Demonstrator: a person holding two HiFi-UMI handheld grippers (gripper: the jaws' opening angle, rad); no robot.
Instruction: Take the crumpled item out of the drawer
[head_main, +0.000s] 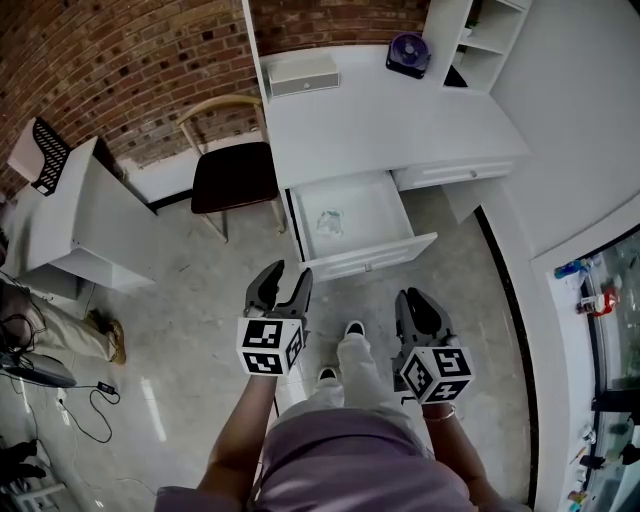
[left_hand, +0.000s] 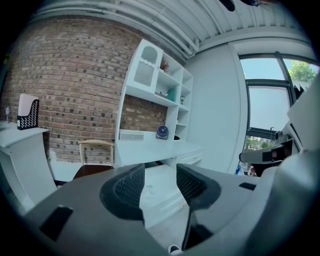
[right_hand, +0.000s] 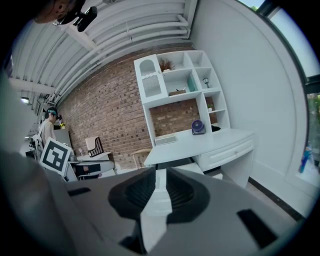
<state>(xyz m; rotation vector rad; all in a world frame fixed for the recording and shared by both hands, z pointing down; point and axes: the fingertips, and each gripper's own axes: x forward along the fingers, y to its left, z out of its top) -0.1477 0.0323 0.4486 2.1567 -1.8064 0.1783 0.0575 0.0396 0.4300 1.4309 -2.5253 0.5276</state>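
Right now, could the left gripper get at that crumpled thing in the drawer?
Probably yes: the drawer is pulled open, the crumpled item lies uncovered inside, and the left gripper, jaws apart and empty, has nothing blocking it.

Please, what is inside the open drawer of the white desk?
One pale crumpled item lies in the drawer, left of the middle of its floor; nothing else shows there. Whatever part runs back under the desk top is covered and cannot be seen.

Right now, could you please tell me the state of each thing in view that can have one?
Drawer: pulled open.
Crumpled item: lying inside the drawer, untouched.
Side drawer: closed.
Left gripper: open, empty.
Right gripper: slightly open, empty.
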